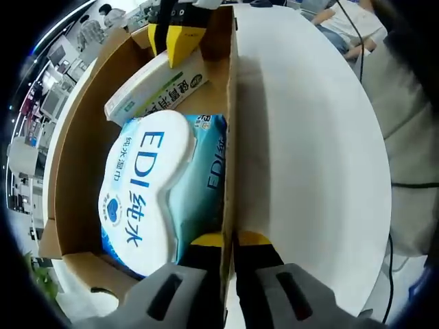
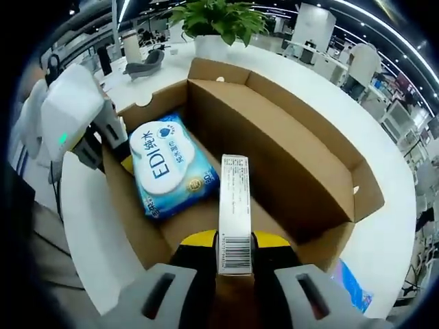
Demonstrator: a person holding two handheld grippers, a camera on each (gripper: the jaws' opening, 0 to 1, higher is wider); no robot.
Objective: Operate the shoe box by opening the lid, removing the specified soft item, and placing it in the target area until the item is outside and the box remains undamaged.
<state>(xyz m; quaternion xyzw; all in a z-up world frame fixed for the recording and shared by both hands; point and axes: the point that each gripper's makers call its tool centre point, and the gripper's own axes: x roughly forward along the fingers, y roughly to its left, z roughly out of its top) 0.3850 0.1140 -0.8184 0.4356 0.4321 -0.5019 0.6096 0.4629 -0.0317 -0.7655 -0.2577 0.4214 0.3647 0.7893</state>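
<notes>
The brown cardboard shoe box [image 1: 72,171] stands open on a white table, its lid [image 2: 302,137] folded back. Inside lies a soft blue-and-white EDI wet-wipes pack [image 1: 147,185] [image 2: 168,168], flat on the box floor. Beside it is a slim white-and-green carton [image 1: 156,89] [image 2: 234,205]. My right gripper [image 2: 233,243] is shut on the barcode end of that carton, and it also reaches in at the box's far end [image 1: 175,34]. My left gripper [image 1: 230,240] is shut across the box's side wall, one jaw inside and one outside. It shows at the left wall [image 2: 110,156] too.
The white round table [image 1: 309,151] [image 2: 89,233] spreads wide beside the box. A potted plant [image 2: 219,20] and a grey object [image 2: 145,65] stand beyond the box. A blue item [image 2: 351,284] lies past the lid. A person [image 1: 343,27] sits at the table's far edge.
</notes>
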